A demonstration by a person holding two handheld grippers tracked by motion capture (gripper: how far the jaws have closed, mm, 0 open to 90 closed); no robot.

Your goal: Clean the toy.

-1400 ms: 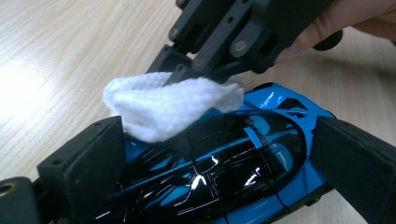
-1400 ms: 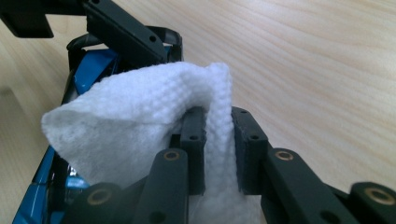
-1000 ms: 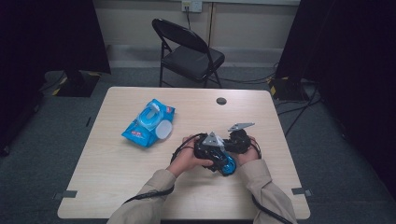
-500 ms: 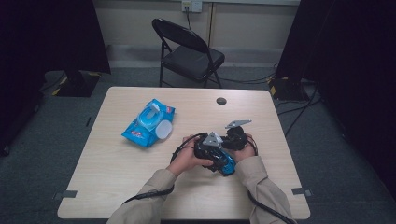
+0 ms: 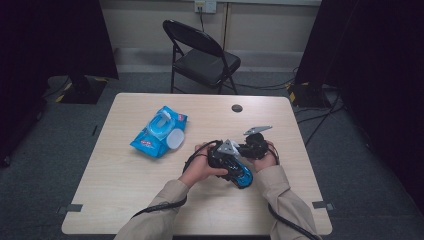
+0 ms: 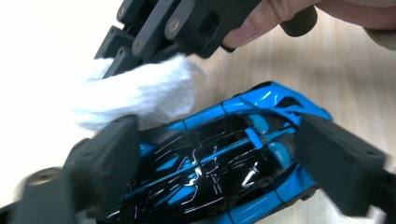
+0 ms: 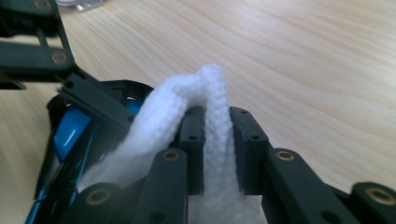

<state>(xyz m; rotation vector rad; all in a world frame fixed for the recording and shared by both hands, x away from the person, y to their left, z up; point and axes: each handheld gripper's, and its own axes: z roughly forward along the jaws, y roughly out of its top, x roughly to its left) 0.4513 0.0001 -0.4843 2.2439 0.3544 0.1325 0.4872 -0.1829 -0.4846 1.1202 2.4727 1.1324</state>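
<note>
High view, left to right: a blue wet-wipe pack lies on the left half of the wooden table, its white lid flap open, well apart from the hands. Near the table's middle, the person's left hand holds the left gripper, and the right hand holds the right gripper just beside it; the 2 grippers meet over a blue and black toy car. A small dark disc sits near the far edge, and a black folding chair stands beyond the table.

Left gripper view: the toy car lies lengthwise between the 2 black jaws, which stand wide and have just been closing in on it; the left pad touches the car's flank, while contact at the right pad cannot be told for certain. Above the car, a folded white wipe rests against its bodywork, carried by the right gripper, with a fingertip of the right hand behind it.

Right gripper view: the jaws stand narrow and pinch the white wipe, which rises in a fold between the pads. To the left, the toy car lies under a dark linkage bar of the left gripper, with the wipe draped against it.
</note>
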